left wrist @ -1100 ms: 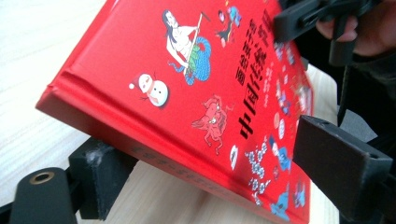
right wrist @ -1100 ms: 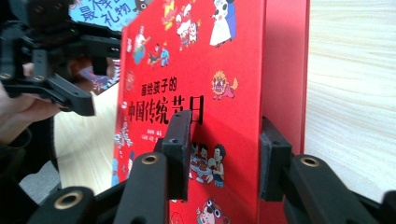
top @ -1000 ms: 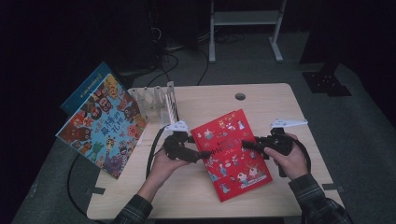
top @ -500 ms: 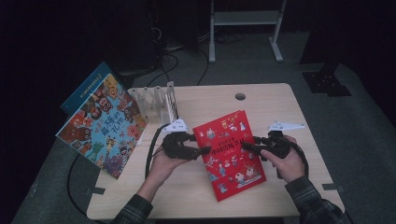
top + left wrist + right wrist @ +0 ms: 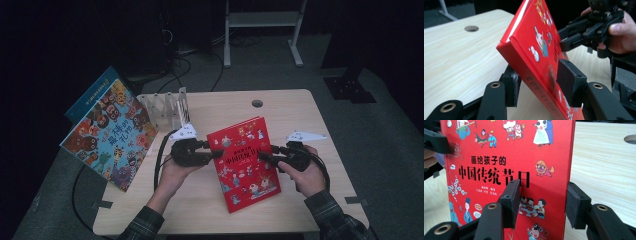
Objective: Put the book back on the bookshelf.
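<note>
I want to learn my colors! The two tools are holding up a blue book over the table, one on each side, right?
Not quite: the book is red, not blue, as the high view shows. The left tool and the right tool do stand at its two sides over the table.

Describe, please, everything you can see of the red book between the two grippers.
The red book is a closed hardcover with a glossy cover, black Chinese title characters and small cartoon figures, and white page edges. It is tilted, its lower edge toward the wooden table. The left gripper straddles its spine edge, its jaws having just been closing; the right gripper straddles the opposite edge.
</note>
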{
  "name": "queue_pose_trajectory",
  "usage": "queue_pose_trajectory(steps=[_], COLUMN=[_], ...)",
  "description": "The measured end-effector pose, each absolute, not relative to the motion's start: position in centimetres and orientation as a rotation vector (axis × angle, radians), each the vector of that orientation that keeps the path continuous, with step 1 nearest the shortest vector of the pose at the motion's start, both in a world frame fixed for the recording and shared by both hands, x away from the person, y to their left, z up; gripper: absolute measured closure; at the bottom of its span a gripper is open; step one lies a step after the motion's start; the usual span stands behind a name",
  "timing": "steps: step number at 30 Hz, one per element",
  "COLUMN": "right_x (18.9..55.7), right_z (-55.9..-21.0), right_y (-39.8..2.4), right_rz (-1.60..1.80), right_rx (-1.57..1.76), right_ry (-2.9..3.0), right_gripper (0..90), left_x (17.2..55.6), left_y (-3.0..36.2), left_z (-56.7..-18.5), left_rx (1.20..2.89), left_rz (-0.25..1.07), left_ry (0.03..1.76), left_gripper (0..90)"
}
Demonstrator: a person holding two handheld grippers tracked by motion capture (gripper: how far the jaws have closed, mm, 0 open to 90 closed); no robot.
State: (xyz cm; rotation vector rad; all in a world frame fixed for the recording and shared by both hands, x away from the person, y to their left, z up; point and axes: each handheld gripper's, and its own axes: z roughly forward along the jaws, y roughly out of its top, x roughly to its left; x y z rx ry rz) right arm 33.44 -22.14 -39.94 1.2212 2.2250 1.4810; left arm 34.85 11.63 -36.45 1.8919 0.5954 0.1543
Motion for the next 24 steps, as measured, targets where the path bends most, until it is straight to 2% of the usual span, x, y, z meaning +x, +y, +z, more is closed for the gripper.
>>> queue_pose_trajectory(steps=[13, 24], right_x=[31.6, 31.5], right_z=[-39.4, -39.5], right_y=[-20.3, -20.3], right_rz=[1.447, 1.464], right_rx=[1.092, 1.064], right_ry=[2.227, 2.209], right_gripper=[47.9, 47.7], left_x=[33.6, 34.1], left_y=[11.7, 12.2], left_z=[-34.7, -34.4], left_rx=[1.852, 1.802], left_rz=[0.187, 0.075], left_ry=[0.511, 0.537], left_gripper=[62.0, 71.3])
